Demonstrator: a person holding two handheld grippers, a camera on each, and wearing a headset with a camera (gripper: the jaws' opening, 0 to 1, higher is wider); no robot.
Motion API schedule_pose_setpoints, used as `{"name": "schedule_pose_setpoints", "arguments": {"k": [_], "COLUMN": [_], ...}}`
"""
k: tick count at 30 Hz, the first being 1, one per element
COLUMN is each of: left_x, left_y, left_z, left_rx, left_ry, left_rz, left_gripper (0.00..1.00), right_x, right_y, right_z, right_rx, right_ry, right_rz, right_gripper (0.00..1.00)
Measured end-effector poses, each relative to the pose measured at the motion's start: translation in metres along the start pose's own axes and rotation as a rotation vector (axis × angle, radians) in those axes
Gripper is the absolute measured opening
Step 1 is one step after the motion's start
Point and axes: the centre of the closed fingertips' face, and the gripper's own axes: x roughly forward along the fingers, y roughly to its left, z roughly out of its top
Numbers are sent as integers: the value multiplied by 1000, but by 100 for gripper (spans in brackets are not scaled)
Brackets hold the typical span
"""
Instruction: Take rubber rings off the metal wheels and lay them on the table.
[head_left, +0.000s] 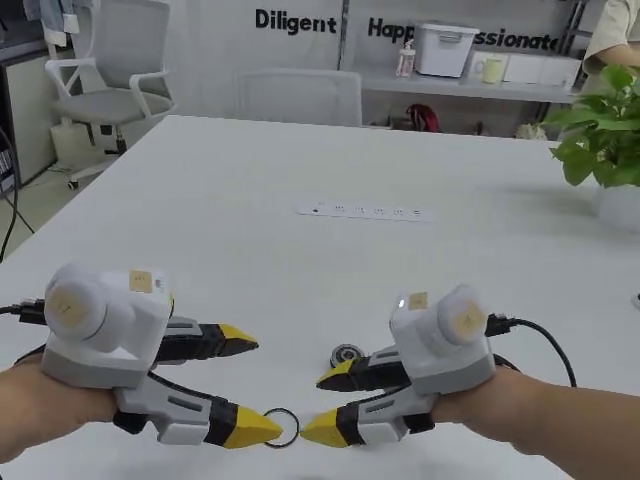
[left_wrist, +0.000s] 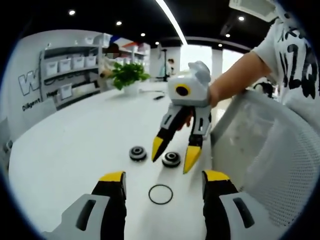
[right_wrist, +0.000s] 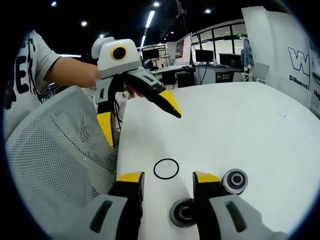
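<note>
1. Our left claw (head_left: 262, 386) and right claw (head_left: 314, 405) stand spread, empty.
2. A thin black rubber ring (right_wrist: 154, 169) lies on the white worktop (head_left: 300, 160) between them.
3. We should pin a round metal wheel (right_wrist: 234, 180), then peel gently.

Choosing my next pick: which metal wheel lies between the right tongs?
The wheel lying between the right tongs; the other wheel sits outside them, beside one jaw.

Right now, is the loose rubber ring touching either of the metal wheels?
Apart. The left gripper view shows the rubber ring lying flat, with bare table between it and the nearer wheel and the farther wheel.
</note>
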Motion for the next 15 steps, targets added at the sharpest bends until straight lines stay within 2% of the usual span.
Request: {"name": "schedule_pose_setpoints", "arguments": {"k": [11, 15], "left_x": [18, 23], "left_y": [-4, -2], "left_z": [2, 3], "left_rx": [5, 10], "left_ry": [25, 40], "left_rz": [-39, -53], "left_gripper": [60, 59], "right_x": [-36, -45], "right_y": [-12, -17], "right_z": [-19, -28], "right_rx": [11, 20], "right_ry": [7, 14], "right_rz": [-55, -72], "right_gripper": [38, 38]}}
